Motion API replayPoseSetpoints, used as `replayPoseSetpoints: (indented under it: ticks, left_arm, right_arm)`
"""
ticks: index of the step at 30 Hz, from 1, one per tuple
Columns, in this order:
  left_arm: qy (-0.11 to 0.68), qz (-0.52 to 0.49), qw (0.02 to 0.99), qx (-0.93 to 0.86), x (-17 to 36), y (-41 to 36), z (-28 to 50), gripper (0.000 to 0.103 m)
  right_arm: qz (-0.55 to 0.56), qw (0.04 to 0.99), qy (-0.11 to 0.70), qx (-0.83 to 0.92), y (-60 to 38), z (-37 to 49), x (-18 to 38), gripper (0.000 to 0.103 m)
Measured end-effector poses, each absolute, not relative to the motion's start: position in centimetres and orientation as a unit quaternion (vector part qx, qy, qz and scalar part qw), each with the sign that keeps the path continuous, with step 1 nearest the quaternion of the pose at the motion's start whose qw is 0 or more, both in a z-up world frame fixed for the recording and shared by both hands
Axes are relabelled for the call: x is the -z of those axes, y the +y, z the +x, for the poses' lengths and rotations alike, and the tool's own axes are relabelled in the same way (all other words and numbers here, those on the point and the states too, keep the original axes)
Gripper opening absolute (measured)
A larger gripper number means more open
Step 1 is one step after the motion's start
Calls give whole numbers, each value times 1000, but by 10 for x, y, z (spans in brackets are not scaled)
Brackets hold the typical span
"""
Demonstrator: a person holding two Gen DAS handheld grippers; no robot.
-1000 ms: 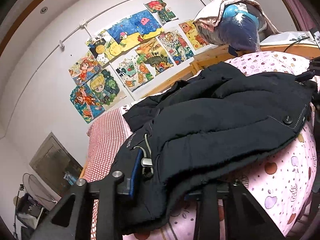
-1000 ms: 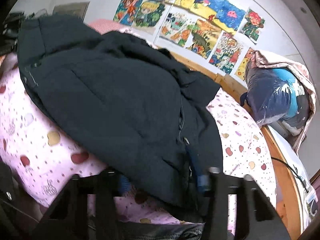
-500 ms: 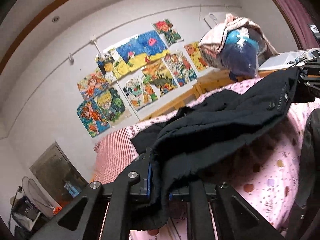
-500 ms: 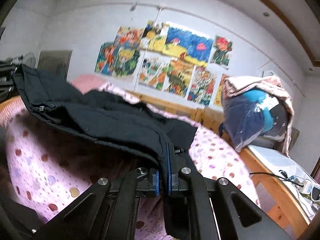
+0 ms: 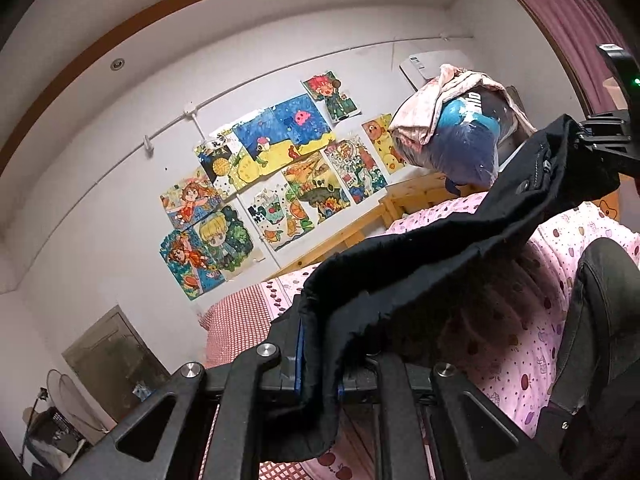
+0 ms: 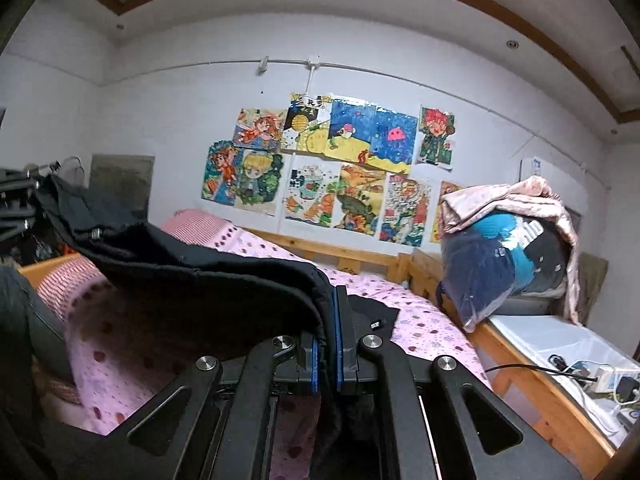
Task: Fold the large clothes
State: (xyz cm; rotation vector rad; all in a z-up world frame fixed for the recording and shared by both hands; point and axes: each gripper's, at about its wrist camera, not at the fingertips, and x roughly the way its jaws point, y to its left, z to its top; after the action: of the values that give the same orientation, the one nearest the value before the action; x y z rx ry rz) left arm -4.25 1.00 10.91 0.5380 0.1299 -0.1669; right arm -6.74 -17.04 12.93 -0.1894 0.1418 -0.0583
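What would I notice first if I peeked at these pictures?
A big black padded jacket hangs stretched between the left gripper and the right gripper, above the pink spotted bedspread. Behind it, bright cartoon drawings cover the white wall.

Garment: black padded jacket (image 5: 420, 264), snap buttons along its edge
Pose: lifted, stretched taut
Place: above the pink dotted bedding (image 6: 420, 320)

Black jacket (image 5: 420, 264) — pink dotted bedspread (image 5: 532, 320) — red-checked pillow (image 5: 236, 320).
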Motion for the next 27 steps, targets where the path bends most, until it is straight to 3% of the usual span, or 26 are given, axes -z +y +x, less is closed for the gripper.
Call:
replayPoseSetpoints:
  ticks: [27]
  left_arm:
    - [86,146,979,117,-158,20,32,10]
  right_arm:
    - [-37,999,38,-2,-194,16,-167,5]
